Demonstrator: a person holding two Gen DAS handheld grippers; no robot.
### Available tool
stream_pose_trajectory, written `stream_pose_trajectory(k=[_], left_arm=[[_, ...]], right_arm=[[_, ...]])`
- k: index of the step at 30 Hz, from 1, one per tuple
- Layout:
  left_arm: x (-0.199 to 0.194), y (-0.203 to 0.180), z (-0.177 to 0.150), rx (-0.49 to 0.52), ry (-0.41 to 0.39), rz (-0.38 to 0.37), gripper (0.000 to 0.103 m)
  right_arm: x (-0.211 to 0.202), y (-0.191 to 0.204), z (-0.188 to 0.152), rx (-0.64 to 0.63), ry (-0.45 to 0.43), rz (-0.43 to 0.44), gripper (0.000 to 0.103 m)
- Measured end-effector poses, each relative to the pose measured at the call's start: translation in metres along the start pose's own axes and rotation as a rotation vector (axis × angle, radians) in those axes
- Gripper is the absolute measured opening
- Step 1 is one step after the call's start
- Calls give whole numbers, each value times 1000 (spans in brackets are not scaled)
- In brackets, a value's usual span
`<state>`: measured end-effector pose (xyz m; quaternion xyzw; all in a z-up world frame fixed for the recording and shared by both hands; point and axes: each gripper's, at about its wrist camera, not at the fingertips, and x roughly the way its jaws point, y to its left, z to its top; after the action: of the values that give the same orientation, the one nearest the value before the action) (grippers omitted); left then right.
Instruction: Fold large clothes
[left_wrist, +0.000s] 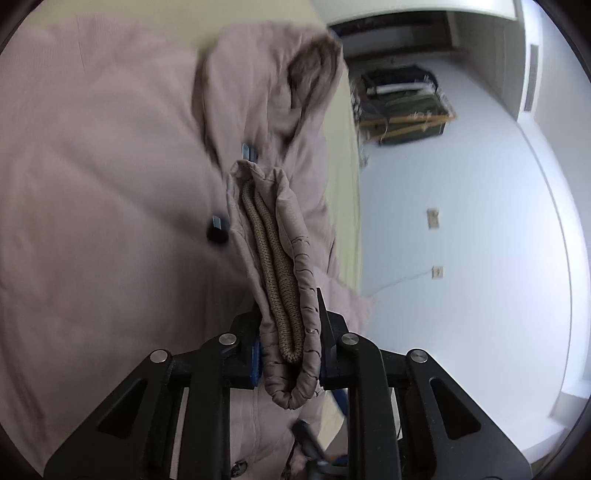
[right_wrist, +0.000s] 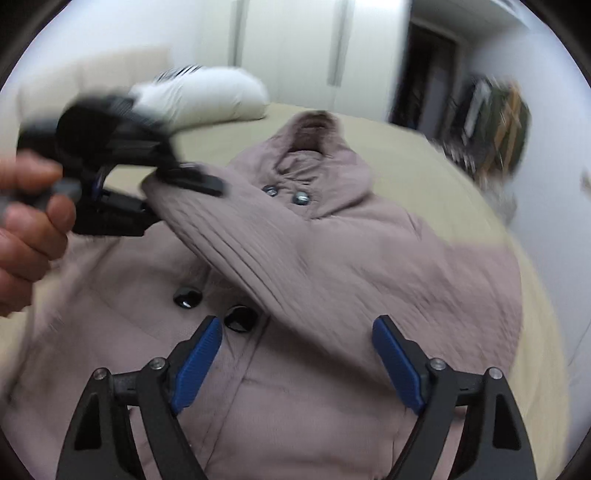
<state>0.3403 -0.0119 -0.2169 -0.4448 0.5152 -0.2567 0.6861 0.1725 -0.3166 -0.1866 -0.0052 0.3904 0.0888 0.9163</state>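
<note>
Motion blur smears the left claw (right_wrist: 184, 181); the coat's (right_wrist: 332, 258) hem is cut off.

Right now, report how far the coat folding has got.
Done: the coat lies spread face up on the bed, buttons showing. In hand: the left gripper is clamped on the sleeve cuff, with that sleeve drawn across the chest; the right gripper is open above the front. Left: the other sleeve, the hood, the body folds.
</note>
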Motion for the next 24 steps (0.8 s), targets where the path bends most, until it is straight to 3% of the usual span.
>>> stream_pose_trajectory(k=[4, 6, 8, 13, 16, 18, 21, 24], left_arm=[[-49, 7, 31, -2, -124, 29, 19], [-67, 15, 39, -12, -170, 49, 19], [-84, 25, 43, -24, -207, 67, 19], [-99, 39, 43, -49, -226, 85, 19], [-99, 40, 43, -51, -227, 100, 19], [-100, 38, 43, -42, -224, 112, 19], [-96, 32, 43, -16, -219, 137, 19], [-80, 31, 48, -12, -188, 143, 19]], right_arm=[[-26, -99, -24, 592, -15, 198, 86], [-28, -130, -40, 802, -36, 292, 87], [-20, -140, -52, 940, -35, 419, 87], [30, -120, -39, 1067, 10, 647, 87], [71, -111, -18, 1092, 44, 689, 87], [93, -121, -9, 1135, 45, 645, 85], [93, -157, -2, 1198, -68, 538, 79], [81, -196, -10, 1302, -172, 519, 76]])
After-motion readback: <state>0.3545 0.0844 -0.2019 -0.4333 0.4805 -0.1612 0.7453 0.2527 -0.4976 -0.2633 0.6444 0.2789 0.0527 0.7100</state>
